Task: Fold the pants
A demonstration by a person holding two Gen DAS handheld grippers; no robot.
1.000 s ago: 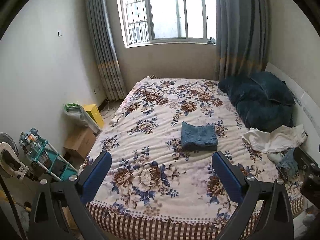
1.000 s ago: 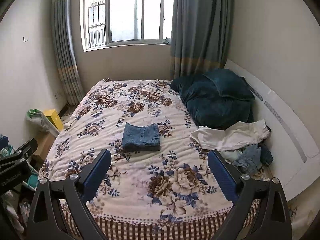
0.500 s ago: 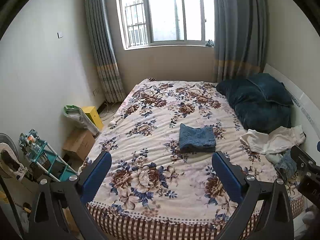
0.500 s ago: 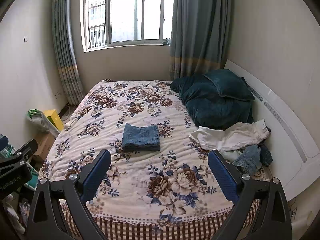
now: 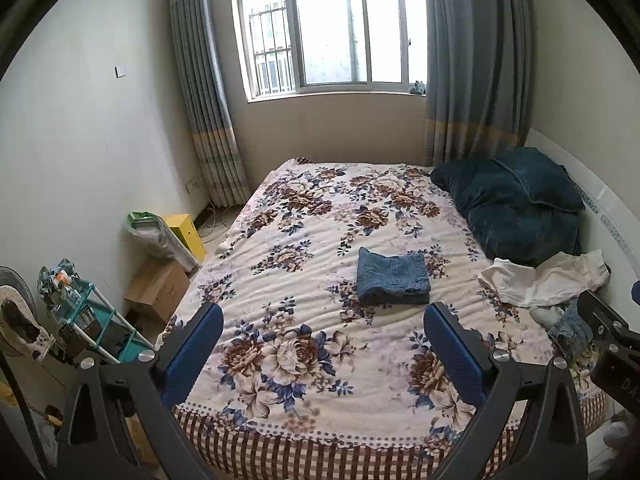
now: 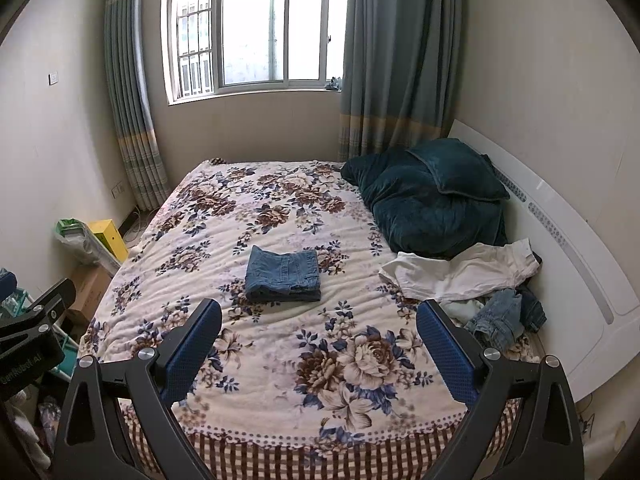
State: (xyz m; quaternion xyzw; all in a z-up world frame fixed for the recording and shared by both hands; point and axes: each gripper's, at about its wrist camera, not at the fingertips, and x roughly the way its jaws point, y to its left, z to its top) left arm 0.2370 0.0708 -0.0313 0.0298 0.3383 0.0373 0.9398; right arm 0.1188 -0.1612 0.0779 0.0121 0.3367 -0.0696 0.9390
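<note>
Both grippers are held level off the foot of the bed (image 5: 320,360), pointing forward over it toward the window (image 5: 332,28), and neither touches anything. The left gripper (image 5: 323,332) has its jaws wide apart and empty, the blue pads (image 5: 192,354) framing the near part of the floral blanket. The right gripper (image 6: 319,330) is posed the same way, jaws spread and holding nothing; its black body also shows at the right edge of the left wrist view, so the two sit side by side. The folded denim pants (image 5: 393,276) lie flat near the middle of the bed, well beyond both sets of pads, as a compact, roughly rectangular stack. Its long axis runs across the bed, left to right, with the layered fold edges along the near side and a seam and pocket showing on top. To the right, near the white headboard (image 6: 560,248), lies a crumpled white garment (image 6: 460,270) with a heap of denim clothes (image 6: 500,316) just beside it, both apart from the folded pants. A dark teal quilt and pillow (image 6: 432,200) are piled farther back.
</note>
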